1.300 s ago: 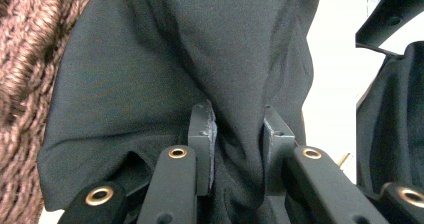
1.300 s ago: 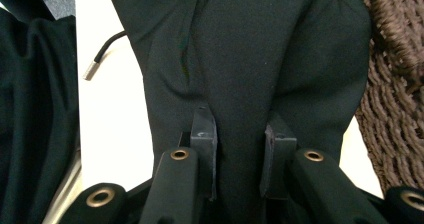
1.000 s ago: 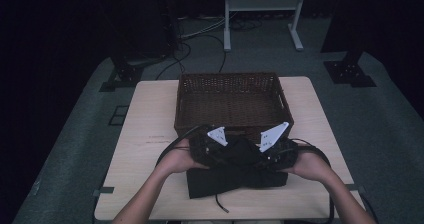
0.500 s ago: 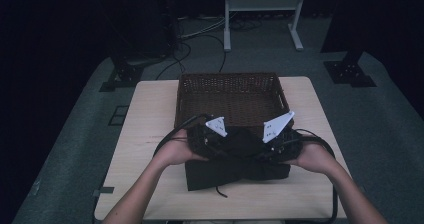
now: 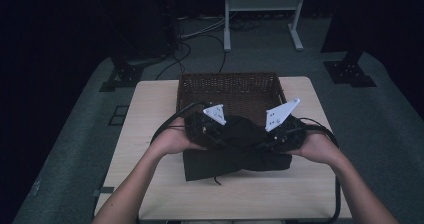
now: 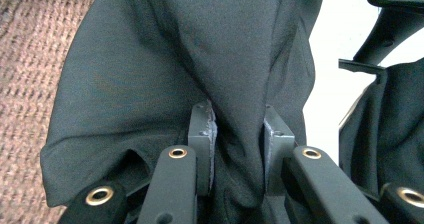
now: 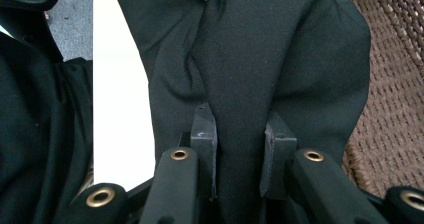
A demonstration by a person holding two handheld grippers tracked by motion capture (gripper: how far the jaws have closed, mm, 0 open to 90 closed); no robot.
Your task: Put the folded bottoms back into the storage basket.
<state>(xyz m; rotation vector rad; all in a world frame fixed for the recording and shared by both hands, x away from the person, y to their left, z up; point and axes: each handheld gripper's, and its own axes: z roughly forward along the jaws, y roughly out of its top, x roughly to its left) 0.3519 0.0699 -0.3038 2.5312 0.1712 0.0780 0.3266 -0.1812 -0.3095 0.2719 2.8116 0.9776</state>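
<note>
Evidently each hand-held gripper, left (image 5: 207, 129) and right (image 5: 281, 131), pinches a fold of the black garment (image 5: 235, 151), lifting it toward the basket (image 5: 227, 86) at 12 o'clock.

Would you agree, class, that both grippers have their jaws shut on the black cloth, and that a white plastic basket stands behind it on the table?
Not quite. The basket is brown wicker, as the high view shows. The left gripper and right gripper do each pinch the black cloth on the table.
</note>
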